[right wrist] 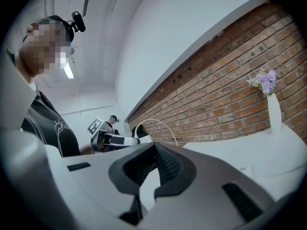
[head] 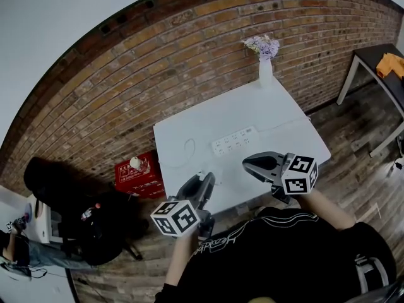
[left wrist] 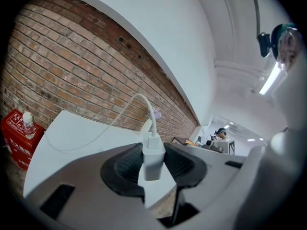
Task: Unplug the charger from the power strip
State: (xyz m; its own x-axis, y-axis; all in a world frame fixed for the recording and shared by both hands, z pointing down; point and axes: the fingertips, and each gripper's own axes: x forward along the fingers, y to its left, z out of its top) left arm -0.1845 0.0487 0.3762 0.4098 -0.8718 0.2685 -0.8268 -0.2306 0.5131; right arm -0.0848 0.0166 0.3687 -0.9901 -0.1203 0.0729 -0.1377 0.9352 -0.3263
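Observation:
A white power strip (head: 233,142) lies on the white table (head: 278,115), all its sockets bare. My left gripper (head: 205,177) hovers at the table's near edge, away from the strip. In the left gripper view its jaws (left wrist: 153,153) are shut on the white charger (left wrist: 153,161), which stands upright between the pads. The charger's white cable (left wrist: 120,114) arcs up and drops to the tabletop, where it lies in a loop (head: 189,147). My right gripper (head: 247,164) hangs near the strip's front, shut and empty (right wrist: 154,150). It sees the left gripper (right wrist: 115,140) beside it.
A white vase of purple flowers (head: 266,68) stands at the table's far edge by the brick wall. A red crate with a bottle (head: 140,174) sits on the floor to the left, near a black chair (head: 95,226). A dark table (head: 379,55) stands at right.

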